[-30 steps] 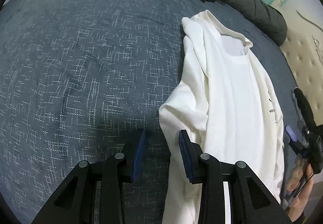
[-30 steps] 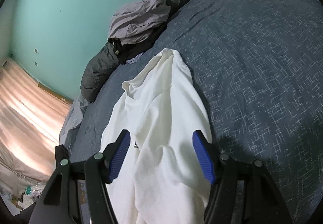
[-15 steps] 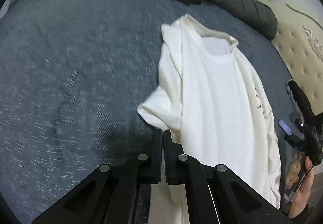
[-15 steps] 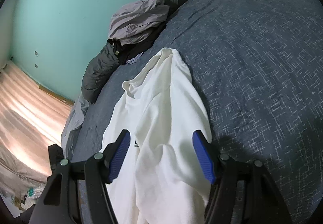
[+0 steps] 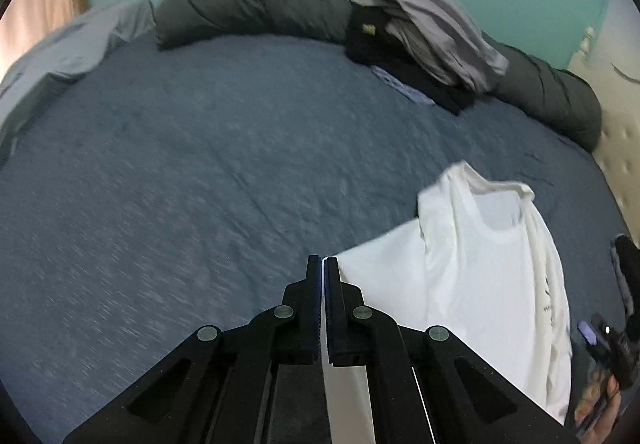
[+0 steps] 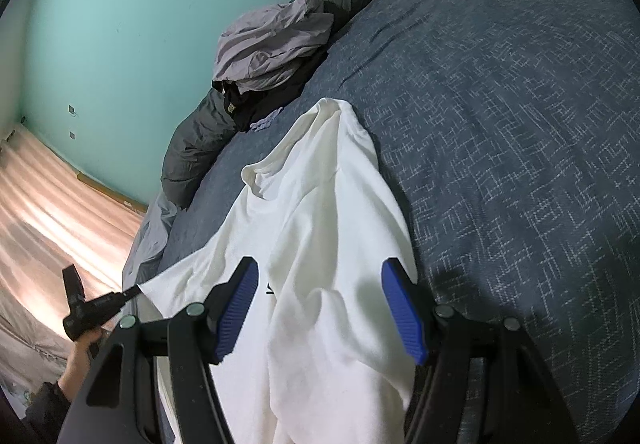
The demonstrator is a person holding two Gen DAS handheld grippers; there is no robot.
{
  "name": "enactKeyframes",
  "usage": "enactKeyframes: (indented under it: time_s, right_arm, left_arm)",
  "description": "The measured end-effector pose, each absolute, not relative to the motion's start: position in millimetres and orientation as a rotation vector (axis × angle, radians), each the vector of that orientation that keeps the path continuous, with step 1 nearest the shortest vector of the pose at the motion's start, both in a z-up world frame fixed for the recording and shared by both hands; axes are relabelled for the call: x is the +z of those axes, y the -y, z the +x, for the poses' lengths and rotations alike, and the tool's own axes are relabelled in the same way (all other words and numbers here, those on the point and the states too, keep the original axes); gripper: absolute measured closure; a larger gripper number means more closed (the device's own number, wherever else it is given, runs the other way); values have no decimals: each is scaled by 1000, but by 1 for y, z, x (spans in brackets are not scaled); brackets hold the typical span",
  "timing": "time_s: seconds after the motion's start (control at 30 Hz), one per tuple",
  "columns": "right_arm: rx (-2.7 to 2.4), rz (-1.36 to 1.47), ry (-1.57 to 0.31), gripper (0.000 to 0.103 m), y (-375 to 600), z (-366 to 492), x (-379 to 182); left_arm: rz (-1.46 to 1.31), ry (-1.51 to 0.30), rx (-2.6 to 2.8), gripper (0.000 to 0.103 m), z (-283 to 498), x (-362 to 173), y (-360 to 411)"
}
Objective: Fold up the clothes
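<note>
Item one, nearest: my left gripper (image 5: pixel 323 264), jaws clamped together on the sleeve edge of the white cotton long-sleeved shirt (image 5: pixel 472 276). A strip of white cloth shows in the slit between the pads and runs out beneath the claw, so I read this as a firm pinch on fabric, with the sleeve stretched taut from the tips toward the shirt body just right of them.

Item two: my right gripper (image 6: pixel 320 308), jaws standing wide apart with blue ribbed pads (image 6: pixel 402 312) on either side of the shirt's lower body. The cloth lies under and between them; I see no pad pressing on it, so nothing is held there.

Item three: the shirt itself, lying lengthwise ahead of both claws, collar at the far end, one side already turned over the chest.

Item four: blue-grey woven bedspread (image 5: pixel 180 184), beneath everything.

Item five, farthest: a heap of grey and black garments (image 5: pixel 424 36) resting on a dark rolled duvet (image 5: pixel 248 4), well beyond the shirt.

Step in hand, as I judge it: carrying the sleeve across the body. To do it well I should keep the pinch tight, travel in a low arc toward the right of the left claw, lay the sleeve flat along the torso, and use the right claw to pin the hem so the body does not drag.
</note>
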State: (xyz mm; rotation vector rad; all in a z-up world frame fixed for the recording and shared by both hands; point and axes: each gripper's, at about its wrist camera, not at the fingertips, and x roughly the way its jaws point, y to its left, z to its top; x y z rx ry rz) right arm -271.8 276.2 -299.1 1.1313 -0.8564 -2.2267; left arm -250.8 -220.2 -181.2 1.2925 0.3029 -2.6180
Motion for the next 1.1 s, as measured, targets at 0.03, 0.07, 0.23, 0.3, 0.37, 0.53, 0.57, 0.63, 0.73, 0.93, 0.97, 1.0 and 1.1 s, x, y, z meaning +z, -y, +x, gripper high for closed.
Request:
enactKeyframes:
  time_s: [0.03,0.07,0.23,0.3,0.37,0.53,0.57,0.63,0.73,0.93,0.97,1.0,1.1]
  right_arm:
    - [-2227,1133,854,38,-276,-272,-299]
    - [-2228,1134,852,38,-275,-272,-299]
    - [-2223,1144,843,38,-271,-273,-301]
    - [-2223,1141,842,38,-272,-273,-300]
    - [-2224,1137,846,38,-273,-272,-300]
    - [-2223,1139,855,38,-273,-272,-300]
    - [-2222,1140,854,38,-273,-272,-300]
    - [-2222,1135,851,38,-272,-271,-299]
    - [-2223,1132,843,38,-270,-271,-298]
    - [-2217,1139,836,38,-269,-271,-300]
    - [-2217,1139,836,38,-269,-271,-300]
    - [-2218,1140,837,38,-269,-272,-300]
    - [-2218,1143,841,38,-269,-272,-301]
  left_arm:
    - [1303,-282,-2614,102,-255,-182,220]
    - [1316,-268,-2609,102,-259,-184,220]
    - [1484,-398,-2661,101,-256,-219,197]
    - [1517,-420,-2672,101,-249,-231,190]
    - [1515,-461,-2659,100,-236,-238,191]
    - [1511,-514,-2613,91,-202,-250,207]
    - [1506,-529,-2600,88,-196,-252,213]
    - [1496,-573,-2567,83,-186,-257,225]
    - [1563,-624,-2513,83,-178,-278,230]
    - [1658,-665,-2481,73,-169,-309,220]
    - [1665,-662,-2481,73,-169,-311,217]
    - [1672,-654,-2482,73,-169,-313,215]
    - [1677,-628,-2482,73,-169,-316,209]
